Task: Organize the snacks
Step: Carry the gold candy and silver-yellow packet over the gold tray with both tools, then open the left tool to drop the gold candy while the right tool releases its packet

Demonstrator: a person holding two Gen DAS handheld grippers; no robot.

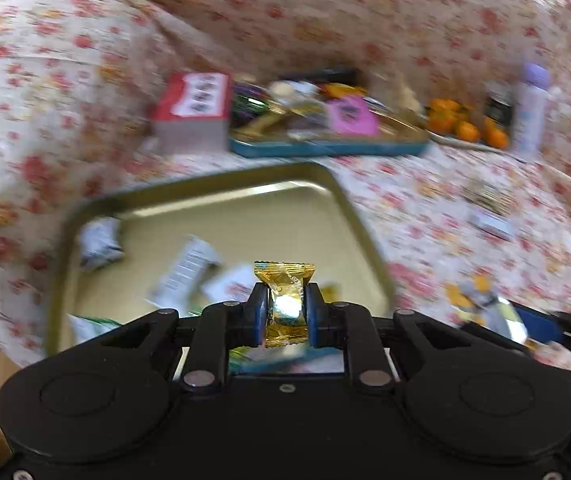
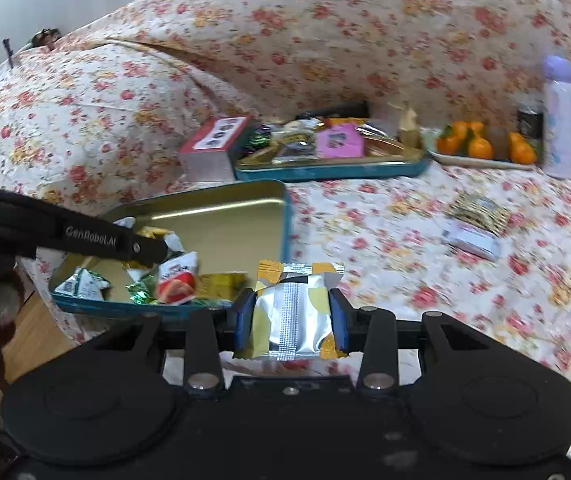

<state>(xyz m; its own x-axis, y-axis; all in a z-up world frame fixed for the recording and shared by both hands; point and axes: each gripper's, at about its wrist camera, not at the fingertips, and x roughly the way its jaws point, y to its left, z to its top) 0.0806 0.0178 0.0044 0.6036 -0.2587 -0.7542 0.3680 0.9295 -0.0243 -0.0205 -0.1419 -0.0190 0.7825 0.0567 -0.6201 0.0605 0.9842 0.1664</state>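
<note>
My left gripper [image 1: 284,309] is shut on a small gold-wrapped candy [image 1: 285,300] and holds it above the near gold tin tray [image 1: 213,184], which holds several wrapped snacks. The left gripper also shows in the right wrist view [image 2: 145,249] over that tray [image 2: 245,196]. My right gripper [image 2: 291,316] is shut on a silver and gold snack packet [image 2: 293,312], just right of the tray above the floral cloth. It shows blurred at the lower right of the left wrist view [image 1: 497,312].
A second blue-rimmed tray [image 2: 325,172] full of snacks sits further back, with a red and white box [image 2: 213,148] to its left. A plate of oranges [image 2: 481,146] and a lilac bottle [image 2: 559,120] stand at the right. Loose packets [image 2: 473,220] lie on the floral cloth.
</note>
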